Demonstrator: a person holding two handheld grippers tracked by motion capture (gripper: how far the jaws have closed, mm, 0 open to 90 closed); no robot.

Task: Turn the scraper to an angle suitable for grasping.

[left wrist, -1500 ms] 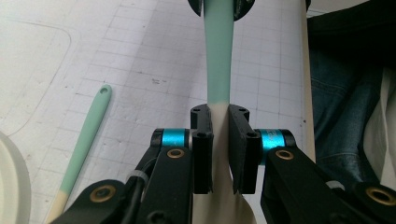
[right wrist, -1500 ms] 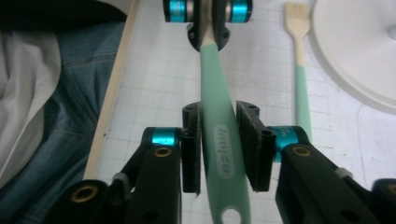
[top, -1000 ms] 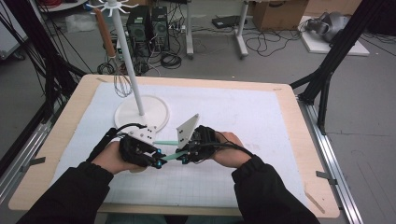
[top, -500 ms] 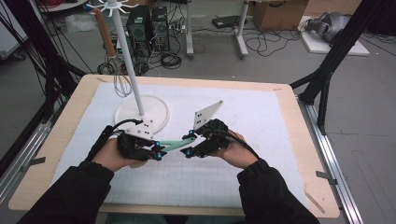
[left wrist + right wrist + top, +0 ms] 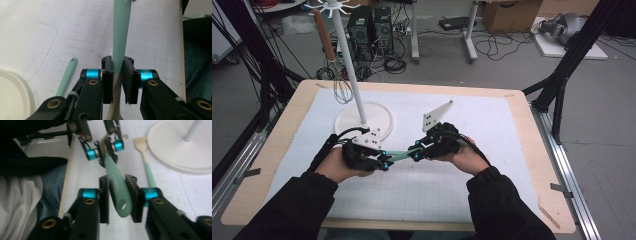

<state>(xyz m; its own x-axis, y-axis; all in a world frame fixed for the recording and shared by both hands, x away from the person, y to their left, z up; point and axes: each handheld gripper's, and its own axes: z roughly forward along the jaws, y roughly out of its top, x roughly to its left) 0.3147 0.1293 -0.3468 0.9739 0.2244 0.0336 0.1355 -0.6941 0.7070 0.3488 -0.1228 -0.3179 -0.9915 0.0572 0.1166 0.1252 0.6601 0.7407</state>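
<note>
Handover between the two claws is the step in hand, as I judge it. A mint-green spatula [image 5: 399,154] hangs above the bench [image 5: 512,125], held at both ends. To do it well, one claw should keep its firm hold until the other lets go, and the handle should stay level so it does not twist out.

The left claw [image 5: 118,65] is closed narrow on the green shaft, which runs from between its jaws up to 12 o'clock. The right claw [image 5: 119,188] is closed on the handle end [image 5: 120,202] with the hanging hole, and the shaft goes away toward 11 o'clock, to the other claw.

A second spatula [image 5: 146,162] lies flat on the bench, at 1 o'clock from the right claw, just beside the white round base [image 5: 379,112] of the hanging stand.
</note>
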